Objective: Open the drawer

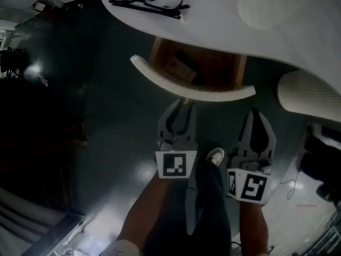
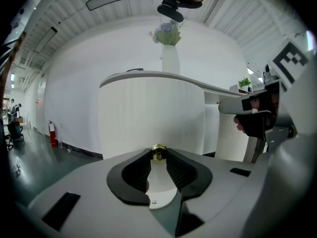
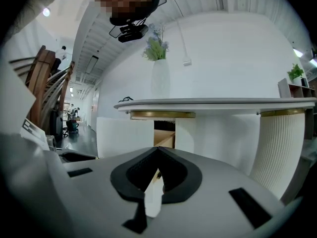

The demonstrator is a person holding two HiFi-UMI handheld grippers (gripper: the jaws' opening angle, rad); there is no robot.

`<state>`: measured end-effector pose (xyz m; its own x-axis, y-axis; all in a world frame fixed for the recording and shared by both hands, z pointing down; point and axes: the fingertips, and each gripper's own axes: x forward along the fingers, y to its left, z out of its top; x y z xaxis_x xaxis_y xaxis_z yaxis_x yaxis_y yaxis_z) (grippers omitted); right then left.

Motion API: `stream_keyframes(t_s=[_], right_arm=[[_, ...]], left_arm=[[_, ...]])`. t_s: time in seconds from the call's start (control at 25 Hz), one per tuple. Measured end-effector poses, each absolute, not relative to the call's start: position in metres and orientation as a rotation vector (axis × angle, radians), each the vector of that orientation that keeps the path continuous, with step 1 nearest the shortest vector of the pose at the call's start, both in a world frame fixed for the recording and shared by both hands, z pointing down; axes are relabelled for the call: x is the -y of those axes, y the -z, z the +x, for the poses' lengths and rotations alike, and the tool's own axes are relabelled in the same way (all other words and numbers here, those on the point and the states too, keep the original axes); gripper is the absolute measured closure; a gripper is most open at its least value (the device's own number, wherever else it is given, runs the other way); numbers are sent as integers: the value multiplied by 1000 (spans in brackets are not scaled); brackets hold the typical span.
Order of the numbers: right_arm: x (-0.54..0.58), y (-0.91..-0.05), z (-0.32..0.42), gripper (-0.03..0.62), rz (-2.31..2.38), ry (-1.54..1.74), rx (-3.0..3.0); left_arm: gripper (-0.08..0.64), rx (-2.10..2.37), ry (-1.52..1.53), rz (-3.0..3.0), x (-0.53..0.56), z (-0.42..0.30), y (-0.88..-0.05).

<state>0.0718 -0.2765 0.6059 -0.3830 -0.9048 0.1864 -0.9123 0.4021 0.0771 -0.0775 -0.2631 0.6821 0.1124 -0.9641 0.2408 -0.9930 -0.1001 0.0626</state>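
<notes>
The drawer (image 1: 198, 63) stands pulled out from under the white round table (image 1: 256, 31), and its wooden inside shows. Its curved white ribbed front (image 1: 186, 91) carries a small brass knob (image 2: 158, 153). My left gripper (image 1: 185, 102) is shut on that knob; in the left gripper view the jaw tips (image 2: 158, 149) pinch it in front of the ribbed panel (image 2: 148, 113). My right gripper (image 1: 254, 114) hangs to the right, a little short of the drawer front, shut on nothing. The right gripper (image 3: 158, 150) looks at the open drawer (image 3: 164, 139).
A pair of black glasses (image 1: 149, 1) lies on the table top. A brown box (image 1: 180, 68) sits inside the drawer. A white ribbed pedestal (image 1: 309, 95) stands at the right. The person's legs and a white shoe (image 1: 215, 156) are below the grippers on the dark glossy floor.
</notes>
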Motion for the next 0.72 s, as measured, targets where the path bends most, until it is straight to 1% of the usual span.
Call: stream_keyframes(t_s=[0.44,0.72], right_arm=[[243,-587,79,588,1558,-26,2479],[246,-588,80,588,1541,-34,2465]], left_arm=[[457,1916,-282,2128,178,-81,-683],[457,1883,-349,2164,171,-82,-688]])
